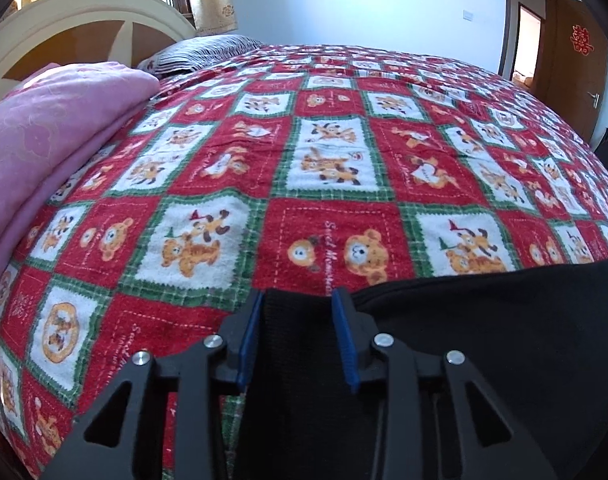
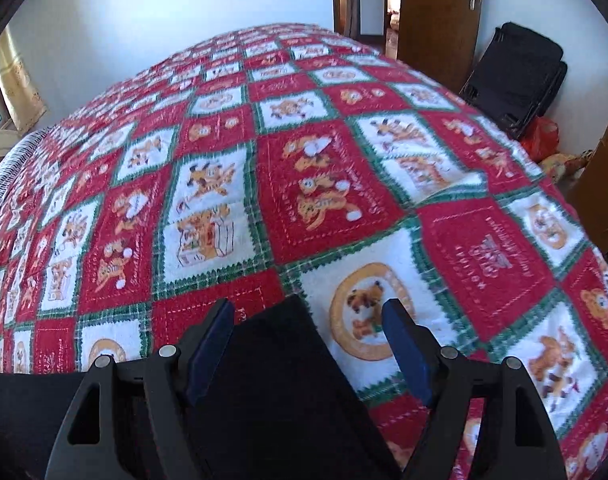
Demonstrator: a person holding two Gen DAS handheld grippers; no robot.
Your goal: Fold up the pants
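Pants (image 1: 484,320) spread on bedspread (image 1: 332,160), at its near edge. Folded blanket (image 1: 43,140) on the bed's left side, pillow (image 1: 199,52) behind it, headboard (image 1: 83,12) beyond. Door (image 2: 440,12) past the far right corner.

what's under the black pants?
The black pants lie on the red, white and green bear-print blanket, which shows all around their edges. Whatever lies beneath the fabric itself is covered, so I cannot tell.

We see black pants (image 1: 484,340) of matt, soft cloth on a fuzzy, fleece-like bedspread (image 1: 328,152). Our left gripper (image 1: 297,300) and right gripper (image 2: 308,312) look like matt black plastic with ribbed blue pads (image 1: 344,344) and shiny metal pins (image 1: 383,340). The pink quilt (image 1: 51,120) has a faint sheen.
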